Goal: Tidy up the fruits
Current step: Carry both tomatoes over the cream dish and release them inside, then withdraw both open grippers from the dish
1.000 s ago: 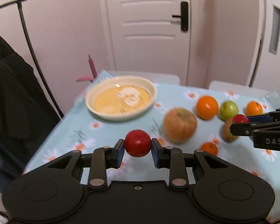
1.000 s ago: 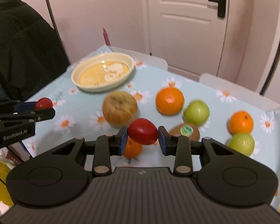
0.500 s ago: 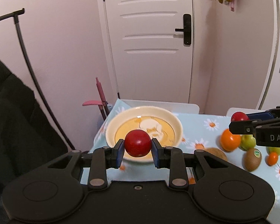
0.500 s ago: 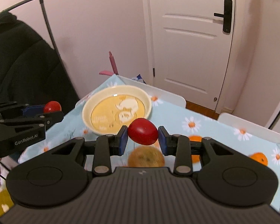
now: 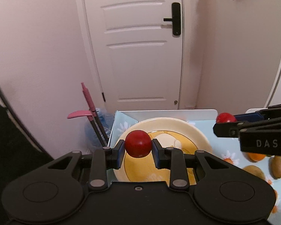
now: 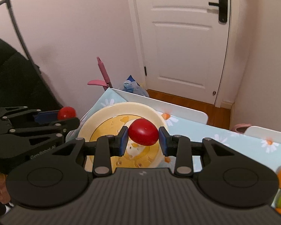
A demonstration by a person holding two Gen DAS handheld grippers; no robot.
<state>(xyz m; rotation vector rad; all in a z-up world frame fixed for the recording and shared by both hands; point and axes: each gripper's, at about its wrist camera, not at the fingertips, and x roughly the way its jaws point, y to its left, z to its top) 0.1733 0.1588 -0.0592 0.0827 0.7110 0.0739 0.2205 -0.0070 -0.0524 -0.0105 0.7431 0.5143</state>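
this was a room in a home. ahead of the claws stood a white panelled interior door [image 5: 140,43] with a black lever handle [image 5: 175,19], set in pale pink painted walls [image 5: 37,46], with a strip of warm wooden floorboards [image 6: 193,101] at its foot. directly below the claws a small table wore a light blue cloth printed with daisies [image 6: 234,140], carrying a cream round plate with a yellow cartoon picture [image 6: 103,121]. left of the claws a dark garment [image 6: 11,78] hung on a black metal rack [image 6: 18,30], and a pink long-handled dustpan [image 5: 84,108] leaned against the wall.

Red fruit [image 5: 138,143] in left claw [image 5: 138,151]
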